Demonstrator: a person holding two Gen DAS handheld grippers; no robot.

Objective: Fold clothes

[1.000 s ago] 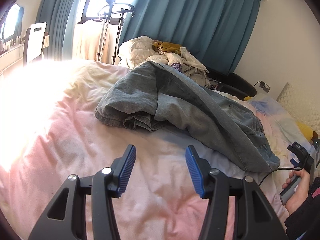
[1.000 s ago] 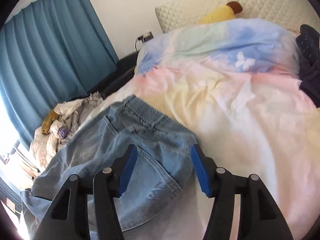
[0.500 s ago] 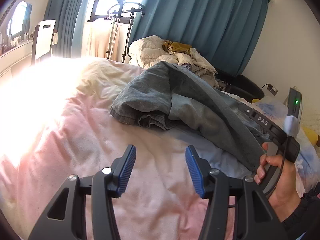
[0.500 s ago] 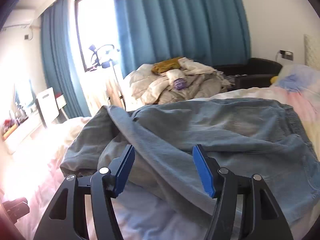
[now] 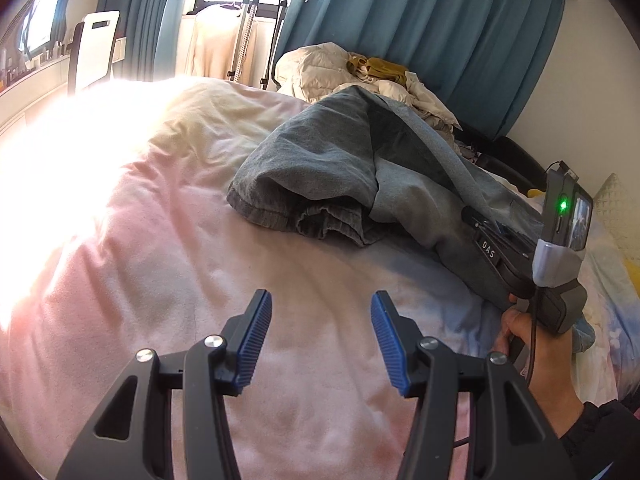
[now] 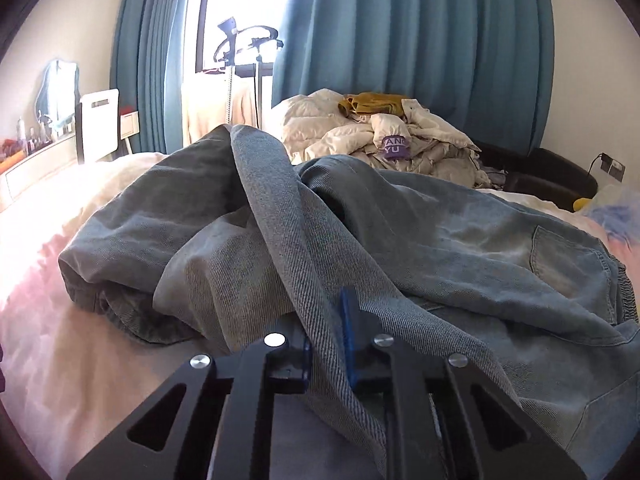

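- Left gripper (image 5: 320, 338), black with ribbed blue pads, hangs spread wide over the pink duvet (image 5: 168, 280), nothing between its fingers, short of the jeans.
- Right gripper (image 6: 326, 338) is clamped on a raised fold of the crumpled blue-grey denim jeans (image 6: 360, 232), at their near edge.
- The jeans lie heaped mid-bed on that duvet, waistband off to the right.
- Beyond the jeans, a cream pile of laundry (image 6: 360, 136); behind it, teal curtains (image 6: 400, 32).
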